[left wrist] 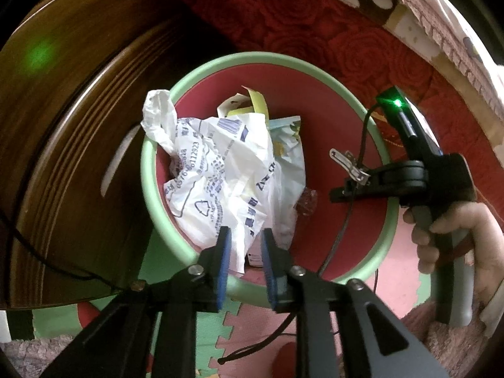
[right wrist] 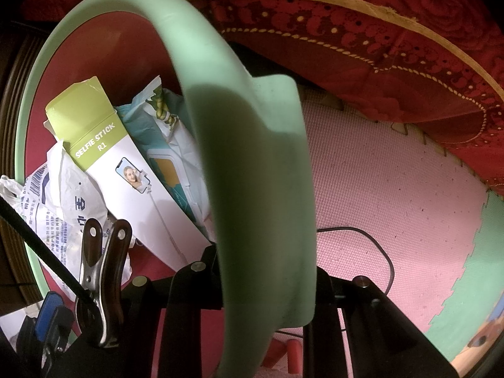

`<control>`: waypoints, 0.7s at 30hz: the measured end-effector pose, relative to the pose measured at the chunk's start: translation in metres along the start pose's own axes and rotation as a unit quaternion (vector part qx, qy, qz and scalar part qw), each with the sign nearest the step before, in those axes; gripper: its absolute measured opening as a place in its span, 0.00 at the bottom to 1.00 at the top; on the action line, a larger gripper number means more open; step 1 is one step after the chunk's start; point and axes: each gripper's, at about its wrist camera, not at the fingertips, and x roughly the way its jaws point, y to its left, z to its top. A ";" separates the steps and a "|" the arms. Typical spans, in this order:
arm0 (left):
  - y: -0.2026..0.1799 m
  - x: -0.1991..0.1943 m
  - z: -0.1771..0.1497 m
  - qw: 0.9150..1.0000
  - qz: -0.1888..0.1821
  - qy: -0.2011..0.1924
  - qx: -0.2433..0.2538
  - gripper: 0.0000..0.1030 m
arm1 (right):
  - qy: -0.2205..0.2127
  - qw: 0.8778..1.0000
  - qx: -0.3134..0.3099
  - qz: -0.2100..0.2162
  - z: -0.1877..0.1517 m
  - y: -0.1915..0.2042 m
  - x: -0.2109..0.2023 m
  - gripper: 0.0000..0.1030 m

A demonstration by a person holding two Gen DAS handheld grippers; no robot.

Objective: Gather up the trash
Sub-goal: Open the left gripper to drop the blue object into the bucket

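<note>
My left gripper [left wrist: 245,245] hangs spread above the green-rimmed red plastic bin [left wrist: 157,170], the crumpled white printed plastic bag [left wrist: 217,182] loose between its pads. My right gripper [right wrist: 261,267] pinches the bin's rim.

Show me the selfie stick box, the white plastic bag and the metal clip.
selfie stick box [right wrist: 107,154]: right wrist view, printed front.
white plastic bag [left wrist: 217,182]: left wrist view, crumpled middle.
metal clip [right wrist: 100,280]: right wrist view, handles.

"SELFIE STICK R1" on the box [right wrist: 104,145]; the bag [left wrist: 220,173] perhaps reads "6112923".
</note>
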 end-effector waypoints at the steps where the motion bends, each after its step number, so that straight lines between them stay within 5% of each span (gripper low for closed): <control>1: -0.001 0.000 0.000 1.000 -0.003 0.001 0.002 0.27 | 0.000 1.000 0.000 0.000 0.000 0.000 0.000 0.21; 8: -0.017 -0.006 -0.003 0.999 0.020 -0.004 0.044 0.52 | 0.000 1.000 0.001 0.000 0.001 0.000 0.000 0.21; 21: -0.020 -0.046 0.008 0.999 0.020 -0.019 0.018 0.54 | 0.001 1.000 0.000 0.001 0.000 -0.001 0.000 0.21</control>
